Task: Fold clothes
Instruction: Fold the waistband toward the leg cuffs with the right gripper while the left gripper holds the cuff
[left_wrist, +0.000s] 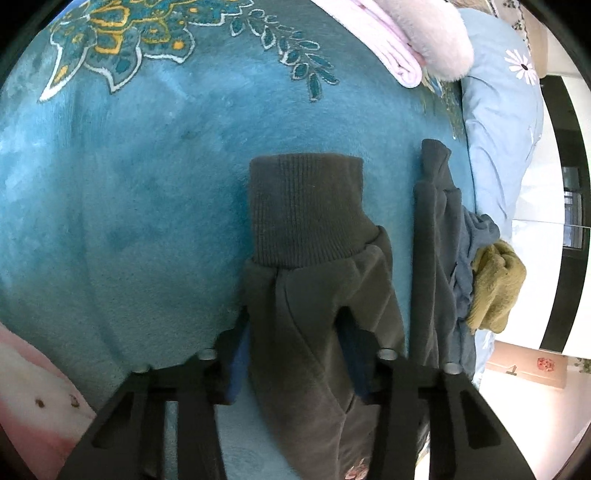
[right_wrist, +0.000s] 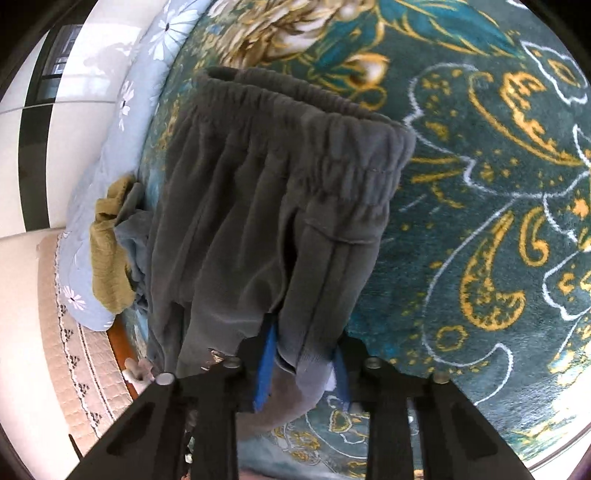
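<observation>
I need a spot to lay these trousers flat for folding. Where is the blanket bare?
Bare teal blanket lies left of the ribbed cuff, up to the pink folded cloth. Crowded on the other side: an olive garment bunches against the light-blue quilt.

dark grey sweatpants (right_wrist: 258, 192) lie flat, ribbed cuff (left_wrist: 306, 206) extended

Both wrist cameras look steeply down and close along their fingers at the teal blanket (left_wrist: 129, 192), the left over the grey trousers' (left_wrist: 306, 206) cuff, the right over their waistband (right_wrist: 314, 147), sharing the olive cloth (left_wrist: 495, 288).
</observation>
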